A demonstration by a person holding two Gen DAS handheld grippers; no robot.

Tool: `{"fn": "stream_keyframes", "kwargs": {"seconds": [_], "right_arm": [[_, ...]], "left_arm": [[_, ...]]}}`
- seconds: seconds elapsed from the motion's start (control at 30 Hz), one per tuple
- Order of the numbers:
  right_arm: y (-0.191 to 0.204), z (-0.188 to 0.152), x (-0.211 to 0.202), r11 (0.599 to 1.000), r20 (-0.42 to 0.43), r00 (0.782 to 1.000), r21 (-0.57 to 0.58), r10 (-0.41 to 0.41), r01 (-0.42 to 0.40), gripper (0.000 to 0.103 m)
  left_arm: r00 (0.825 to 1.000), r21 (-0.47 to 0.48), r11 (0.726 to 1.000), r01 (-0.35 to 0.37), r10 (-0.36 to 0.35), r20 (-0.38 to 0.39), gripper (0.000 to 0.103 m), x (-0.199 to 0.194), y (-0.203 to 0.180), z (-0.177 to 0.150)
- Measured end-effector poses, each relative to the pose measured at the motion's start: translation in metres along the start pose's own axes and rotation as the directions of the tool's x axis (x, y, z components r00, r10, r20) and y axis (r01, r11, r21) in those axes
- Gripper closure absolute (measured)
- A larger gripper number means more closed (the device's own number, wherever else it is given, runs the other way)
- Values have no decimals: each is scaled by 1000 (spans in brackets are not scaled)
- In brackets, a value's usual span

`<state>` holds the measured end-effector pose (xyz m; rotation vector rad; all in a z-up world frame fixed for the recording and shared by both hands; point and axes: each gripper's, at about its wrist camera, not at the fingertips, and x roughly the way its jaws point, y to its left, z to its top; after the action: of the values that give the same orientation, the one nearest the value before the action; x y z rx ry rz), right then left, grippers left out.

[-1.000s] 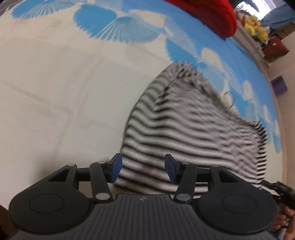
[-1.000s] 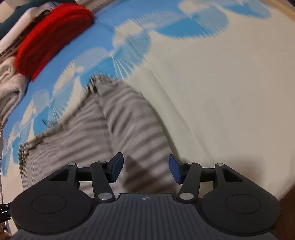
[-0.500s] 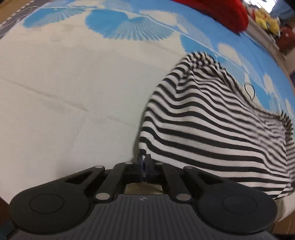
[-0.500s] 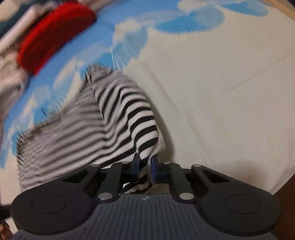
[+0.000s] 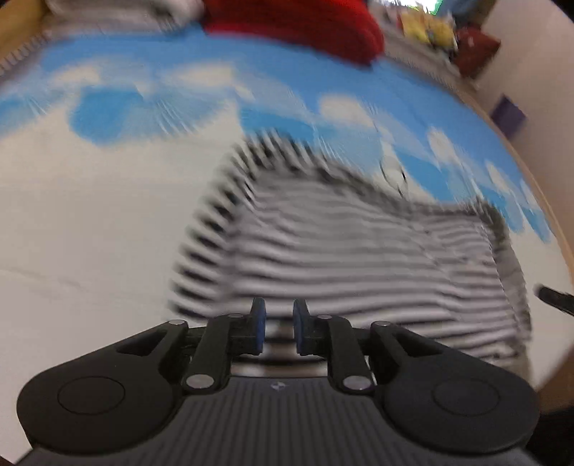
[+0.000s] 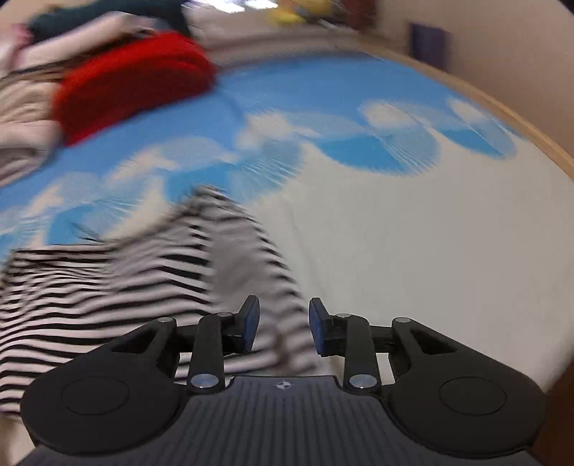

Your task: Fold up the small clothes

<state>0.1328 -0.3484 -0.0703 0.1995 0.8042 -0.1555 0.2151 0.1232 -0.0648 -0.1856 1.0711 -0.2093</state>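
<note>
Left gripper (image 5: 276,328): pinched shut half a second ago, jaws just reopened narrow, empty. Black-and-white striped knit garment (image 5: 358,258) lies folded on the blue-and-cream sheet (image 5: 89,222). Right gripper (image 6: 281,324): likewise released, gap wider. Fold apparently placed.

Bed sheet (image 5: 89,222): cream, with blue and white cloud-like print toward the far side. Red knitted item (image 6: 132,82) lies at the far edge, beside a pile of pale fabrics (image 6: 25,107). Yellow soft toys (image 5: 427,30) behind, blurred. Purple box (image 5: 507,114) near the wall.
</note>
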Motion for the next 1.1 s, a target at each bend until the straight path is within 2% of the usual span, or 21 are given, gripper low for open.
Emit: {"fn": "stream_keyframes", "kwargs": {"seconds": [0.03,0.1,0.13,0.2,0.23,0.33,0.4,0.5,0.57,0.63,0.73,0.8,0.9,1.0,1.03,1.1], "right_arm": [[5,-1,2,999,-7,999,-21,47,-47,71],[14,-6,16,996,-71,994,-43,81,-84,68],[17,-11,30,996,-153,987,-66,56,-67,67],[17,-23,56,992,-299,953,-124,-35,-3,67],[16,-26,59,991,-308,950,-136,-49,7,67],[19,-16,46,988,-235,971,-152,-35,-1,66],[16,-13,44,990,-213,977,-140,-24,-6,65],[9,-21,64,980,-291,952,-194,-95,39,64],[12,-13,61,980,-270,958,-194,-98,46,64],[13,-2,47,986,-209,975,-162,-73,39,63],[13,16,8,992,-55,998,-123,-9,2,59],[11,24,-17,992,51,998,-124,38,-32,53],[9,26,-38,992,168,983,-114,69,-50,50],[-3,27,-34,998,168,984,-27,61,-57,50],[-5,26,-33,998,169,984,1,63,-64,50],[-7,27,-32,998,168,984,22,61,-66,50]], "left_arm": [[998,0,1000,4,-4,-66,75,14,-2,-3],[987,13,999,-44,46,-157,67,36,-6,-10],[983,10,998,-65,66,-169,62,41,-8,-12],[985,-13,997,-73,70,-157,61,39,-6,-9],[987,-23,997,-77,73,-143,61,36,-6,-8],[994,-31,998,-60,57,-94,61,20,-9,-8],[994,-32,999,-44,40,-105,61,23,-8,-6],[986,-28,998,-63,58,-154,61,29,-2,-10],[990,-35,997,-62,58,-127,61,24,2,-9],[996,-42,998,-54,51,-68,61,11,3,-7],[999,-30,999,-33,34,16,62,-11,1,-10],[997,-10,1000,-26,27,66,64,-24,-5,-14],[994,-23,1000,-20,22,103,68,-38,-9,-27],[995,-79,997,-3,11,102,69,-41,-9,-43],[995,-93,996,2,8,102,73,-41,-8,-47],[995,-102,995,4,6,96,74,-39,-7,-54]]}}
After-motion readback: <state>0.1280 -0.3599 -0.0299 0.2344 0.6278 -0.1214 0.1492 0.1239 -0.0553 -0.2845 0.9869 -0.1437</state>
